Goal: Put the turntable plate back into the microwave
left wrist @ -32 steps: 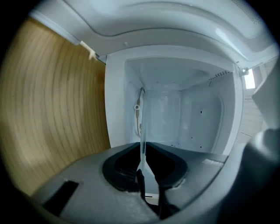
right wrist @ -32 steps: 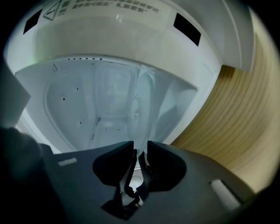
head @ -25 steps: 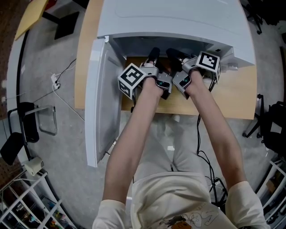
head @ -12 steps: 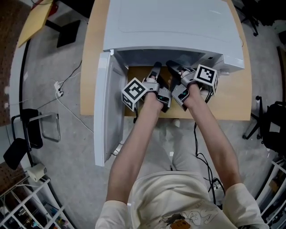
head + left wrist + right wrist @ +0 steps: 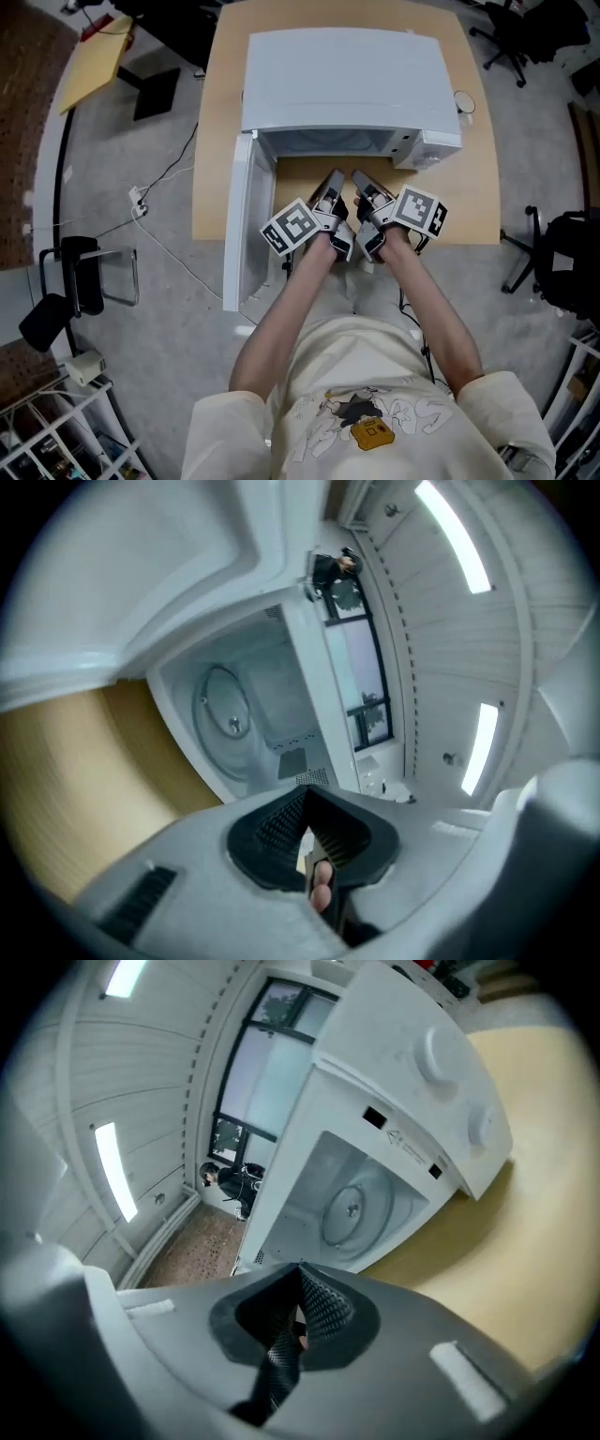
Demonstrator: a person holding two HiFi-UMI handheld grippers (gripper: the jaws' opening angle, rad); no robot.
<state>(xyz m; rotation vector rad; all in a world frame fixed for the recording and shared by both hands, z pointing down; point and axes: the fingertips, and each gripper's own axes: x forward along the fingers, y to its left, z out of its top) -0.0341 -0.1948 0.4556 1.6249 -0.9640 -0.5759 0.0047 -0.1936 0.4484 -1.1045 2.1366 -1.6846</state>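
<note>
The white microwave point(image 5: 342, 75) stands on a wooden table point(image 5: 478, 187) with its door point(image 5: 246, 225) swung open to the left. The round glass turntable plate point(image 5: 225, 710) lies flat on the cavity floor and also shows in the right gripper view point(image 5: 352, 1208). In the head view the microwave's top hides the plate. My left gripper point(image 5: 332, 180) and right gripper point(image 5: 362, 180) hover side by side in front of the opening, outside the cavity. The left gripper point(image 5: 305, 799) is shut with nothing between its pads. So is the right gripper point(image 5: 298, 1279).
The open door juts past the table's front edge on my left. A small round object point(image 5: 463, 101) sits on the table right of the microwave. A black chair point(image 5: 66, 281), a floor cable point(image 5: 141, 202) and a wire shelf point(image 5: 56, 431) stand to the left.
Both grippers have drawn back out of the microwave cavity toward me and risen. The plate stays inside on the cavity floor.
</note>
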